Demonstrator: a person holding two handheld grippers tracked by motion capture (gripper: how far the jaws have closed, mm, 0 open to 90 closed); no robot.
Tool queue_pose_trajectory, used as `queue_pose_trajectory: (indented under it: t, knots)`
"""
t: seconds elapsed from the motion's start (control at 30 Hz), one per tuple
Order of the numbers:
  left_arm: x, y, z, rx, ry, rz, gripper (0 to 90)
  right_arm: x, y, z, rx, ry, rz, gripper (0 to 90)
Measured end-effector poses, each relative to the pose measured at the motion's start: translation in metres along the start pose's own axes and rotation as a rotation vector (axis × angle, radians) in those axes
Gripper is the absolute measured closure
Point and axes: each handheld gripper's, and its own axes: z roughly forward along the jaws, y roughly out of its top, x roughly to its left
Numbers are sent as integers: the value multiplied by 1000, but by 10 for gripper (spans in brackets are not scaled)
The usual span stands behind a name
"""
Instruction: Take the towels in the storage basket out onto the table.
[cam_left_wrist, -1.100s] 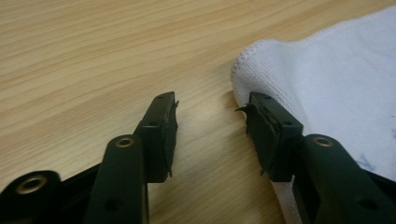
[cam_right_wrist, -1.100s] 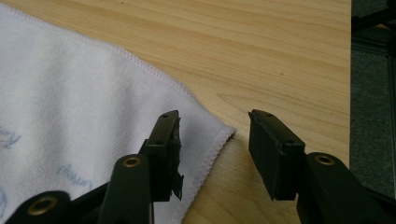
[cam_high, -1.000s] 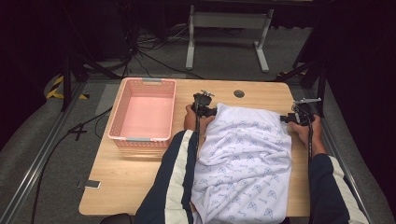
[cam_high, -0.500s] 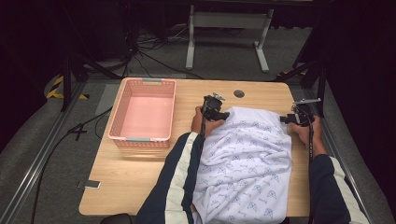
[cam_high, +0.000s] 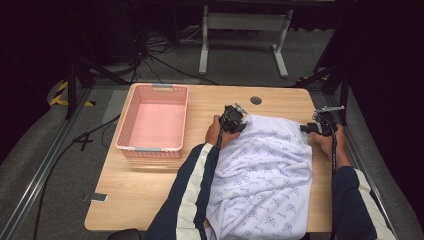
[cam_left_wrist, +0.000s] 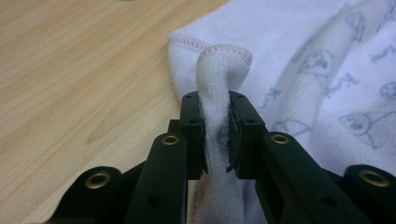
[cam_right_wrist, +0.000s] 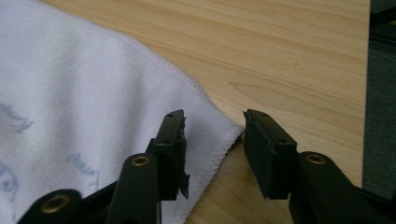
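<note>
The table (cam_high: 150, 185) ran wide under the high view, its left front bare wood and its far edge clear past a small dark grommet (cam_high: 256, 100). The towel (cam_high: 265, 175), white with a pale blue print, covered the right half and hung over the near edge between the person's sleeves. A pink basket (cam_high: 122, 137) stood at the left rear, well apart from the towel, with open wood between them.

The left gripper (cam_high: 233, 120) sat at the towel's far left corner, the right gripper (cam_high: 320, 125) at its far right corner, close to the table's right edge. From above, neither grip could be judged.

The left gripper view settled one: the left gripper (cam_left_wrist: 216, 128) had its jaws pressed tight on a raised fold of the towel (cam_left_wrist: 299, 60), the pink-stitched hem looping just above them, bare wood to the left.

The right gripper view settled the other: the right gripper (cam_right_wrist: 212, 135) stood with jaws well parted, holding nothing. The towel (cam_right_wrist: 84, 107) corner lay flat between them, nearer the left jaw. Beyond it was a strip of bare wood, then the table's edge and grey floor (cam_right_wrist: 379, 107).
</note>
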Motion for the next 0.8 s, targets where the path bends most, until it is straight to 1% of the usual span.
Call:
queue_pose_trajectory:
  t: [0.03, 0.1, 0.13, 0.17, 0.2, 0.23, 0.27, 0.3, 0.33, 0.37, 0.4, 0.43, 0.47, 0.5, 0.53, 0.57, 0.6, 0.63, 0.7, 0.73, 0.77, 0.8]
  knots:
    - [2, 1, -3, -12, 17, -7, 747, -1, -1, 0, -5, 5, 0, 598]
    - [3, 1, -4, -21, 18, -13, 764, -1, 0, 0, -8, 6, 3, 587]
    - [5, 2, -6, -22, 25, -18, 769, -2, 0, 0, -11, 0, 4, 555]
    - [6, 2, -8, -24, 25, -30, 753, -3, 1, 0, -18, -13, 12, 528]
    - [7, 2, -9, -33, 22, -38, 729, -3, 1, 0, -30, -18, 23, 517]
    - [9, 2, -9, -20, 28, -38, 749, -4, 1, 0, -40, -26, 35, 500]
    - [10, 0, -9, -10, 43, -38, 785, -5, 2, 0, -40, -37, 44, 470]
    - [12, -1, -9, -12, 55, -52, 808, -6, 2, 2, -26, -53, 58, 449]
    - [14, -2, -10, -11, 64, -66, 836, -7, 2, 4, -16, -57, 63, 434]
    - [17, -4, -11, -21, 59, -89, 841, -7, 2, 6, -14, -62, 70, 418]
    - [19, -5, -11, -23, 66, -93, 851, -7, 2, 6, -17, -68, 78, 412]
    - [22, -6, -12, -16, 89, -92, 857, -7, 3, 7, -19, -72, 84, 406]
    - [23, -7, -14, -18, 91, -104, 859, -7, 3, 8, -19, -75, 96, 402]
    - [25, -8, -16, -20, 116, -116, 859, -6, 4, 9, -20, -80, 90, 400]
    - [25, -8, -16, -20, 116, -116, 861, -6, 4, 9, -20, -80, 90, 400]
    - [30, -9, -19, -19, 155, -135, 862, -7, 4, 10, -27, -83, 78, 382]
    - [30, -9, -19, -19, 155, -135, 862, -7, 4, 10, -27, -83, 78, 382]
    - [33, -10, -20, -23, 187, -149, 862, -8, 4, 10, -30, -80, 81, 380]
    - [35, -10, -23, -16, 215, -159, 865, -10, 5, 10, -25, -74, 91, 382]
    - [36, -9, -25, -3, 237, -154, 865, -11, 6, 9, -30, -60, 100, 398]
    - [37, -9, -26, -15, 259, -163, 865, -12, 8, 8, -40, -63, 107, 401]
    - [40, -9, -29, -20, 266, -181, 864, -14, 11, 6, -43, -77, 112, 407]
